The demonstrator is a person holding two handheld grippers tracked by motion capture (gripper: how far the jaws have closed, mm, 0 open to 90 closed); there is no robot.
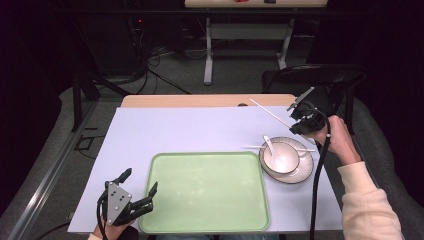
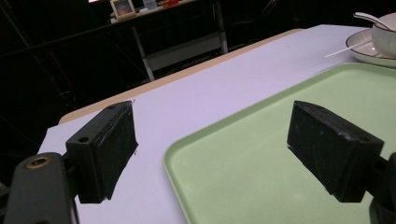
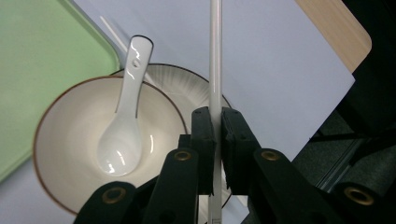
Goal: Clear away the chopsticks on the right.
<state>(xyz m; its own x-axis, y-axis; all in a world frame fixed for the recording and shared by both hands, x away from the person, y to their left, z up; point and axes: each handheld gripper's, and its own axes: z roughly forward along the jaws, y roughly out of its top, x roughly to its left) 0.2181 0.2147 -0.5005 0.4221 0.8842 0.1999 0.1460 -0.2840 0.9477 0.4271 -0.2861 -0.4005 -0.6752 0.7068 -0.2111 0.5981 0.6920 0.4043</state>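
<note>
Looked down and forward from above the table's (image 1: 150, 125) near edge. Rode low at the near left corner, facing across the green tray (image 2: 261, 154). Hovered close over the bowl (image 3: 70, 140); shared that bowl (image 2: 385, 39) and tray.

Green tray (image 1: 205, 192) empty, beside plate (image 1: 303, 172); bowl (image 1: 287, 161) holds spoon (image 1: 271, 146).

A light wooden table (image 1: 200, 100) is covered by a pale lavender sheet (image 1: 175, 130). On the sheet lie an empty light green plastic tray (image 1: 205, 192) and, just beside its right edge, a white ceramic plate (image 1: 302, 172).
</note>
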